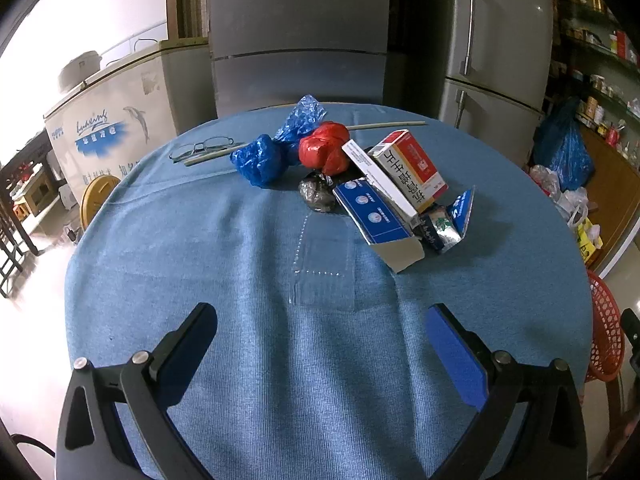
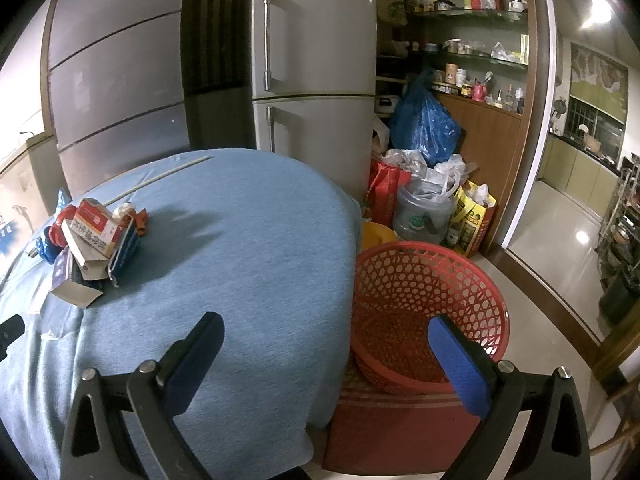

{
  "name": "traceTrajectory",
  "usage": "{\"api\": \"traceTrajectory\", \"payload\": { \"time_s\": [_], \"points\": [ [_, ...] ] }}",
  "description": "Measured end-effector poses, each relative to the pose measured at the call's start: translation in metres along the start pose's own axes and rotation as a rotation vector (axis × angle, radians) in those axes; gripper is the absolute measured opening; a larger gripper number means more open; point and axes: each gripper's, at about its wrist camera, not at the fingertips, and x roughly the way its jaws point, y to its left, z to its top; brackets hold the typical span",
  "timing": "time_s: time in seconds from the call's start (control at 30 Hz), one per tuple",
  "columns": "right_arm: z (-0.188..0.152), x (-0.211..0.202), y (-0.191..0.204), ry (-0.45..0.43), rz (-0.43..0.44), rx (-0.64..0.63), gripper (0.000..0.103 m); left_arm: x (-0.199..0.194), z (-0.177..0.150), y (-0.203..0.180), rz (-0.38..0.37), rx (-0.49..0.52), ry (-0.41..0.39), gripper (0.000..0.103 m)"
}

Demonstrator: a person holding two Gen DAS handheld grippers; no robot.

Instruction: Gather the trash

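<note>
I judge I'm at the very start: nothing is picked up, and the red basket (image 2: 430, 316) beside the desk (image 1: 240, 248) looks empty. My left tool (image 1: 320, 354) hangs over the blue cloth with jaws spread wide and nothing between them, and my right tool (image 2: 326, 360) gapes likewise, straddling the desk edge and the basket. The trash pile (image 1: 360, 184) of crumpled bags and cartons sits at the desk's middle, well apart from both. Next I'd reach the left tool forward to the nearest carton (image 1: 376, 220).

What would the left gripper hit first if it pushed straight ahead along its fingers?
Likely bare tablecloth first. Beyond it, the open left gripper lines up roughly with the grey foil wad in front of the red bag. Depth uncertain.
</note>
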Motion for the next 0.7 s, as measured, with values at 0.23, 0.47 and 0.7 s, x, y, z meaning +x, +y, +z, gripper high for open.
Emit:
{"api": "traceTrajectory", "payload": {
  "time_s": [0.23, 0.47, 0.7],
  "points": [
    [-0.0003, 0.0004, 0.0002, 0.0, 0.0, -0.001, 0.103, 0.0007, -0.0002, -0.0013, 0.0, 0.003, 0.001, 0.103],
    [-0.0015, 0.0015, 0.0, 0.001, 0.002, 0.002, 0.103, -0.0002, 0.0002, -0.0029, 0.004, 0.009, -0.001, 0.103],
    [-0.001, -0.0006, 0.0006, -0.002, 0.005, -0.007, 0.103, 0.0005, -0.0008, -0.0014, 0.002, 0.004, 0.0, 0.103]
  ]
}}
